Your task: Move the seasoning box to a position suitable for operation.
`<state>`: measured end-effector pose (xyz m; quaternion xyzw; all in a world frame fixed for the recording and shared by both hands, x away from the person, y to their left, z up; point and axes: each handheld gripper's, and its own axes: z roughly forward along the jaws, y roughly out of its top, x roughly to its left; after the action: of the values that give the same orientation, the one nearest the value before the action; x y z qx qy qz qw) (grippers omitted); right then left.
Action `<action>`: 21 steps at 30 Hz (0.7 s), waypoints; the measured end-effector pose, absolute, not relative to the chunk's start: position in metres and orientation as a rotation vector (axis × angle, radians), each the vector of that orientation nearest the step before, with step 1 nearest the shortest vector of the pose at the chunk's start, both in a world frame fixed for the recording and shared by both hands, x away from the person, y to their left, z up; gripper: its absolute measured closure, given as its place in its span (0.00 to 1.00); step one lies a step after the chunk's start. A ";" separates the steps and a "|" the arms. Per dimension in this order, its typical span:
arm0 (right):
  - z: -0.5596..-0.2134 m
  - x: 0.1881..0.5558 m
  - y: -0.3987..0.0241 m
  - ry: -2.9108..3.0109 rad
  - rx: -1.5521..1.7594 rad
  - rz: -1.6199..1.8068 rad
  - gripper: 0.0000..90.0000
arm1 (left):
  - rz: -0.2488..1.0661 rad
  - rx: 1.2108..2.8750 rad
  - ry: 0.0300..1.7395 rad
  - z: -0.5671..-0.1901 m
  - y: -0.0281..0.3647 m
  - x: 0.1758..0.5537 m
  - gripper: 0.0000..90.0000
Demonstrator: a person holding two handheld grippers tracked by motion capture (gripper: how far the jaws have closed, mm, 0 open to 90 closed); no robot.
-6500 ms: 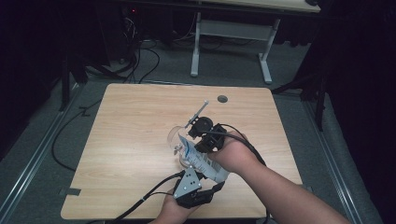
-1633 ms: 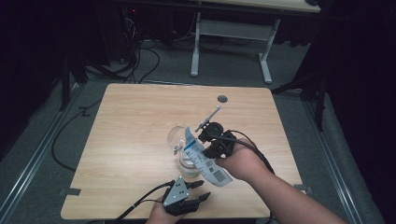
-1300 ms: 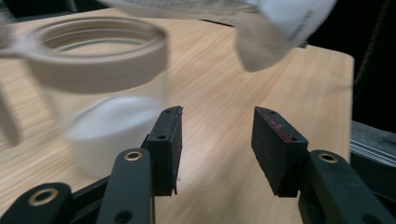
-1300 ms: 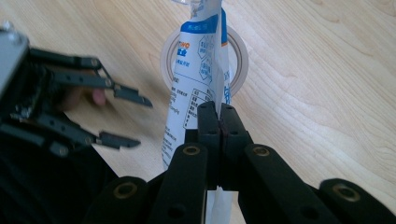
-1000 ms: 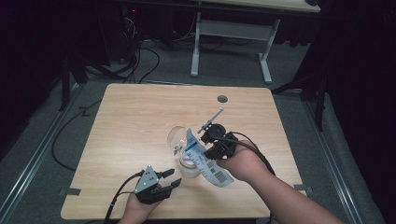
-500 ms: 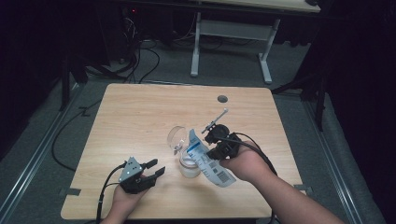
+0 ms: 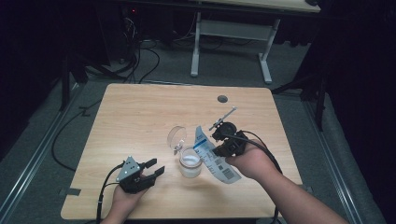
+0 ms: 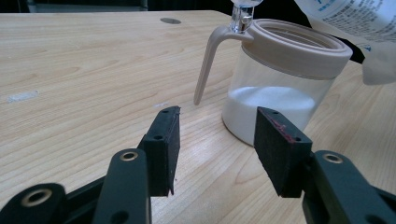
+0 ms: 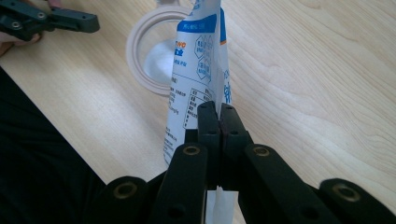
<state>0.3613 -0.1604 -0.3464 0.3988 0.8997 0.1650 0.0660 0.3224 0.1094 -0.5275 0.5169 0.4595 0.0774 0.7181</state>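
Observation:
A clear jar [image 7: 190, 163] with a beige rim stands near the table's front middle, its round lid [image 7: 177, 136] flipped up and white powder inside. My right gripper [image 7: 219, 151] is shut on a white and blue packet [image 7: 212, 158], which is tilted with its upper end over the jar's right side. In the right gripper view the jaws [image 9: 218, 109] pinch the packet [image 9: 198, 60] above the jar's rim [image 9: 140, 70]. My left gripper [image 7: 156, 166] rests left of the jar. Its jaws [image 8: 217, 126] have just been opening, with nothing between them, and point at the jar [image 8: 280, 93].
A dark round hole [image 7: 222, 99] sits in the wooden table [image 7: 140, 112] near its far edge. Cables trail from both grippers over the front edge. A white table frame [image 7: 233, 32] stands on the floor beyond.
My left gripper has moved left along the front edge, away from the jar, and its jaws have spread a little. The right gripper keeps the packet over the jar.

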 end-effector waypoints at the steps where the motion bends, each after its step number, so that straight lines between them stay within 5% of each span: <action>1: -0.347 0.362 -0.162 2.704 1.217 0.500 1.00 | 0.171 1.144 1.016 -0.528 0.109 0.322 0.57; 21: -0.370 0.388 -0.208 2.595 1.365 0.361 1.00 | 0.163 1.153 1.014 -0.528 0.108 0.322 0.57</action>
<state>0.3875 -0.2078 -0.3700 0.4599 0.8746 0.1217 0.0935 0.3215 0.1082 -0.5281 0.5211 0.4581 0.0738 0.7164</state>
